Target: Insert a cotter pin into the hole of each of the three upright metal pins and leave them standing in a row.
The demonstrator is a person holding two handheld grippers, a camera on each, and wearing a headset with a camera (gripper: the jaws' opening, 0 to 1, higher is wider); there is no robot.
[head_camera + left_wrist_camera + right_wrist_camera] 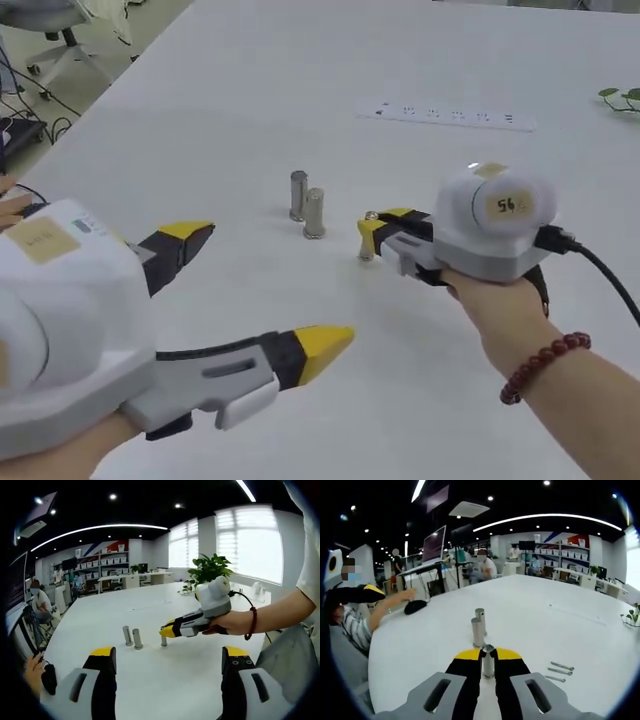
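Right gripper view puts the third pin (488, 662) upright between the yellow tips of your right gripper (488, 655), which is closed on its sides. Whether its base rests on the tabletop (420, 645) or sits just above it, I cannot tell. Straight ahead stand the middle pin (477, 632) and, just behind it, the far pin (480, 620). Both are upright on the tabletop, close together but apart, and neither is held. To the right of your jaws, three cotter pins (559, 672) lie flat on the tabletop, side by side.

In the head view the third pin (367, 247) is partly hidden at the tip of your right gripper (372, 232). It is set off to the right of the middle pin (314, 213) and far pin (298, 195). Your left gripper (260, 290) is low and near you, well apart from all three pins, its jaws spread wide with nothing between them. The left gripper view shows the same wide gap in your left gripper (169, 653). Beyond it the three pins stand on the tabletop, with the right gripper (167, 629) at the third pin (163, 641) from the right.

Farther out, a white power strip (447, 116) lies on the tabletop beyond the pins, and a plant (622, 97) shows at the right edge. You wear a red bead bracelet (545, 360) on your right wrist. In the right gripper view a person (355, 620) sits at the tabletop's left edge with a hand on a dark object (415, 606).
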